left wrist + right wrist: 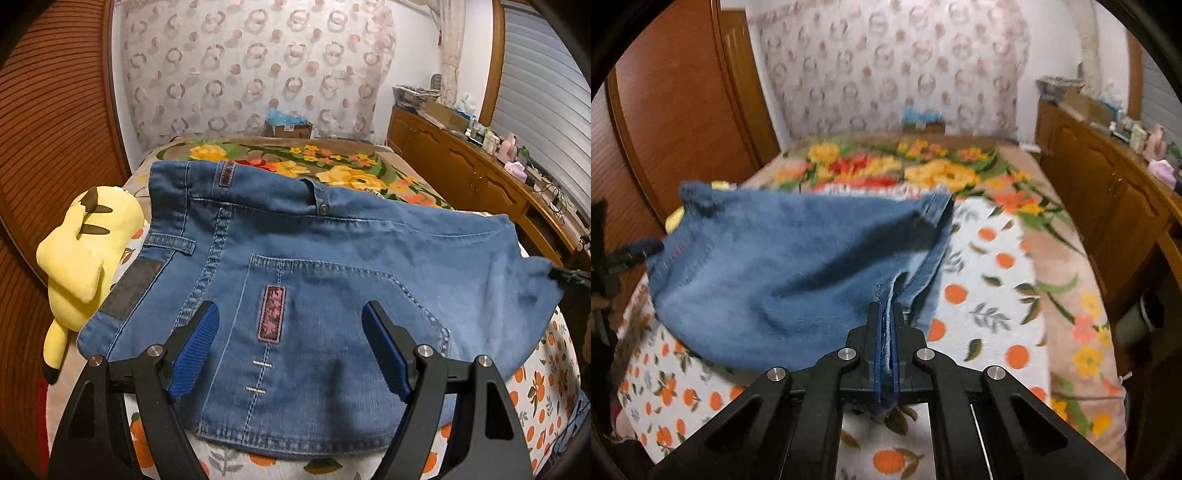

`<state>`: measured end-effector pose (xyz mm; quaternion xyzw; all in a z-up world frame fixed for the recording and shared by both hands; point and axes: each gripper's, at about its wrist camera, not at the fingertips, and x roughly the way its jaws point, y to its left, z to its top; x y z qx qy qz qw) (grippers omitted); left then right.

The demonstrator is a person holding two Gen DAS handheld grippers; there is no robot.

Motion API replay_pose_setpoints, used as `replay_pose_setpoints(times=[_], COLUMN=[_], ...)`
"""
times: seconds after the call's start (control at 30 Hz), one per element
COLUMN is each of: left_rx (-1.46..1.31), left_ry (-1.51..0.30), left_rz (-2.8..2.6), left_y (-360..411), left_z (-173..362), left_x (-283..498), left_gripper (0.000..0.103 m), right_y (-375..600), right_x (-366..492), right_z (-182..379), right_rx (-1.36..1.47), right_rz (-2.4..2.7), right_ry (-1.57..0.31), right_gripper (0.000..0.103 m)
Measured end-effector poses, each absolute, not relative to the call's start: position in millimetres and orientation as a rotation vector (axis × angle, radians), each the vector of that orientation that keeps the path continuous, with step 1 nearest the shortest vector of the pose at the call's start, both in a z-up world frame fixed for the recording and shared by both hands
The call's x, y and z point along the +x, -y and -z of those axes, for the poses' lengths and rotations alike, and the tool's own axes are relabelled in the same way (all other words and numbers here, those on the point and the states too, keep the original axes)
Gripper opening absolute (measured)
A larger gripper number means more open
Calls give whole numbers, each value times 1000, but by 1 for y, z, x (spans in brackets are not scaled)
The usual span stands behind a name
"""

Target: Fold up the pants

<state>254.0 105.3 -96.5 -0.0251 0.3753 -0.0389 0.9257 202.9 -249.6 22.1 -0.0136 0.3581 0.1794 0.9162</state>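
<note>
The blue denim pants (332, 266) lie bunched on the bed, back pocket and waistband up. My left gripper (291, 317) is open just above the pocket area, its blue pads spread wide and holding nothing. My right gripper (885, 314) is shut on a fold of the pants (798, 266) and holds that edge lifted off the bed. In the left wrist view the right gripper (565, 277) shows at the far right edge, holding the cloth's corner. The pant legs are hidden under the raised cloth.
The bed has an orange-print sheet (990, 295) and a floral blanket (332, 162) further back. A yellow plush toy (81, 258) lies at the bed's left edge beside the pants. A wooden cabinet (480, 177) with clutter runs along the right; a wooden wardrobe (683, 110) stands left.
</note>
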Motion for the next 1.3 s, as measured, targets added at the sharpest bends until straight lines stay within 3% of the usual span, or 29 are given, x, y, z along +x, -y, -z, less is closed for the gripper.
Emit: replay_pose_setpoints(times=[0.37,0.57,0.67,1.07,1.3], left_rx=[-66,-66,-78,-107,-121], left_ry=[-765,-763,-759,-779,-805], left_rz=[66,20,-17,-143,-229], left_y=[-115,-134,-149,-205,-223], left_z=[97,97,98,112,126], left_x=[244,238,232,223,235], left_gripper=[80,80,80,69,68], right_y=[276,273,266,254,242], right_x=[163,174,179,198,209], right_z=[-1,-9,-1,21,26], right_rx=[18,17,10,30,-3], right_rz=[-332,-316,-317,-337,-317], right_ry=[-795,-782,-798,-882,-905], right_gripper=[2,27,35,45,48])
